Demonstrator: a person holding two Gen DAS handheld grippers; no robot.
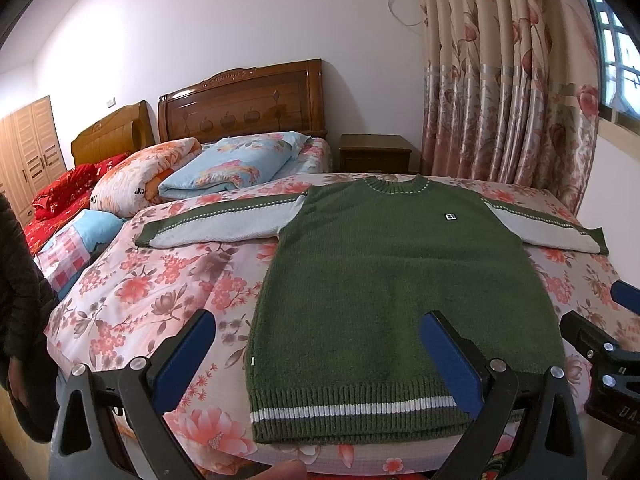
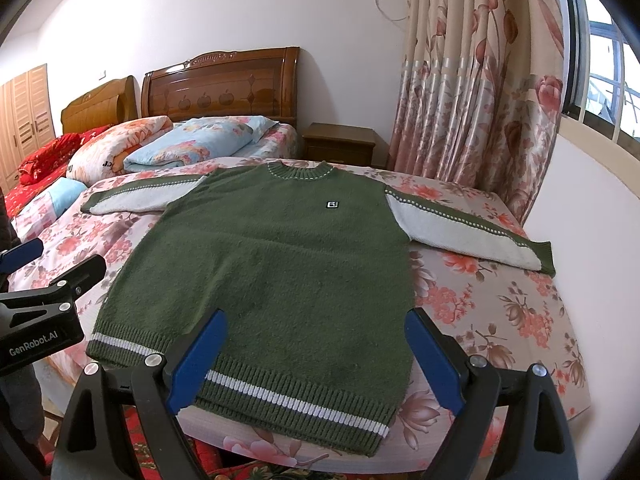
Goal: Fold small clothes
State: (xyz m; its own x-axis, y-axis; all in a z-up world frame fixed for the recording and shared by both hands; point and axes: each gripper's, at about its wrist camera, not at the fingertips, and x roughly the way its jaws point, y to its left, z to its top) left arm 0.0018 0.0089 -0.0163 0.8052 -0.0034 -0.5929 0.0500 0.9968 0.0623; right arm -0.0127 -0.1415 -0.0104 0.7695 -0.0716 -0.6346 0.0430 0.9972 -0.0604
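A small green knit sweater with grey-white sleeves lies flat and face up on the flowered bed, sleeves spread wide, striped hem toward me. It also shows in the right wrist view. My left gripper is open and empty, hovering over the sweater's lower left side near the hem. My right gripper is open and empty over the lower right part of the hem. The left gripper shows at the left edge of the right wrist view, and the right gripper at the right edge of the left wrist view.
The bed has a pink flowered sheet; its front edge is just under the hem. Folded quilts and pillows lie at the far left by the wooden headboards. A nightstand and curtains stand at the back right.
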